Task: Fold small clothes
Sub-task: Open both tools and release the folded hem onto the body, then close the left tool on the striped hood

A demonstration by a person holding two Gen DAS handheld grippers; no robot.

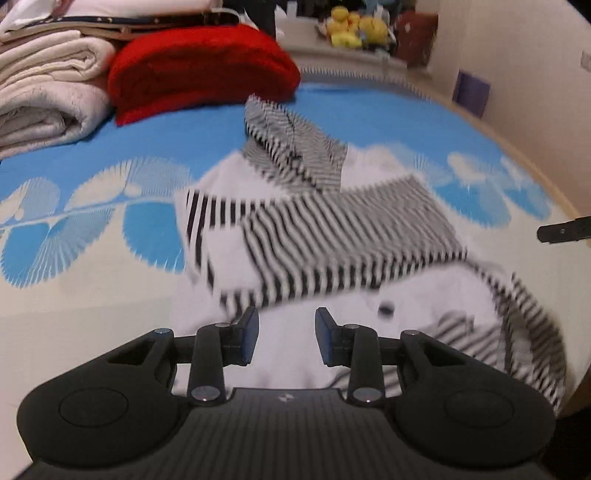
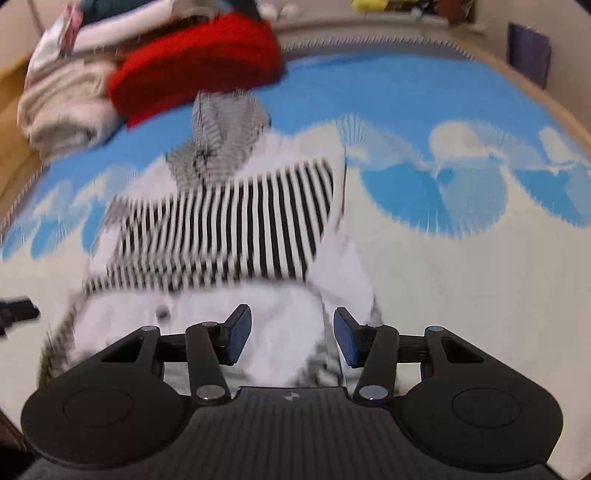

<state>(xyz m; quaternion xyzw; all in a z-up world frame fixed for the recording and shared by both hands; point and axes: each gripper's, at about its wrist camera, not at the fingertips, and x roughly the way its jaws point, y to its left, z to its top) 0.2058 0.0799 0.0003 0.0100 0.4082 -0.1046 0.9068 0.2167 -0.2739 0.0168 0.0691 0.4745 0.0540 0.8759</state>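
A small white garment with black-and-white striped sleeves and hood (image 1: 332, 236) lies on the blue-and-cream patterned cloth; it also shows in the right wrist view (image 2: 229, 229). A striped sleeve lies folded across its white body. My left gripper (image 1: 286, 338) is open and empty, just above the garment's white lower part. My right gripper (image 2: 291, 336) is open and empty, over the white lower part near its right edge. Both views are blurred by motion.
A red plush blanket (image 1: 199, 66) and folded cream blankets (image 1: 44, 92) are stacked at the far left. Yellow toys (image 1: 354, 26) sit on a ledge at the back. The other gripper's tip (image 1: 561, 229) shows at the right edge. The patterned cloth (image 2: 461, 258) extends to the right.
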